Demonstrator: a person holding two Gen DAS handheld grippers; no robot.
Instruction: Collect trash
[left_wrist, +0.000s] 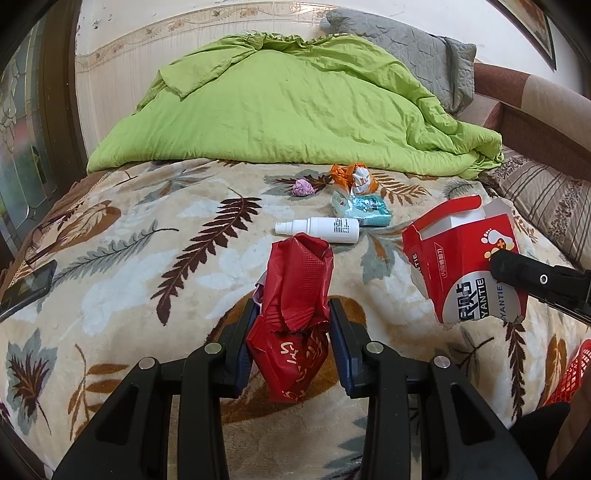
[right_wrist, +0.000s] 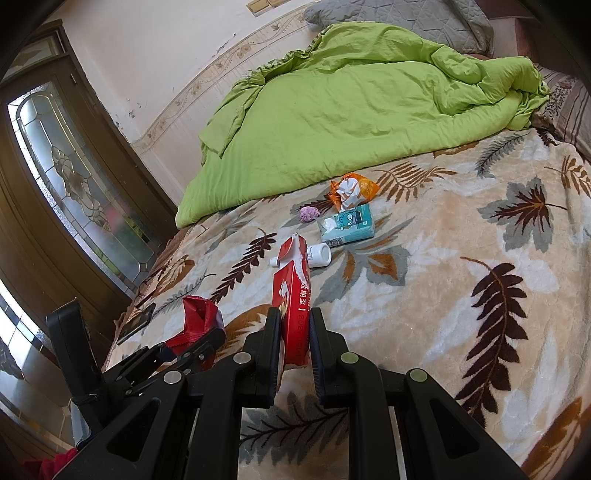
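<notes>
My left gripper is shut on a crumpled red plastic bag, held just above the leaf-patterned blanket. My right gripper is shut on a torn red cardboard box, which also shows at the right of the left wrist view as the red box. The left gripper with its red bag appears at lower left of the right wrist view. Farther up the bed lie a white spray bottle, a teal tissue pack, an orange wrapper with crumpled white paper and a purple paper ball.
A bunched green quilt covers the far half of the bed, with a grey pillow behind it. A dark phone lies at the bed's left edge. A red mesh basket peeks in at lower right. A glass-panelled door stands left.
</notes>
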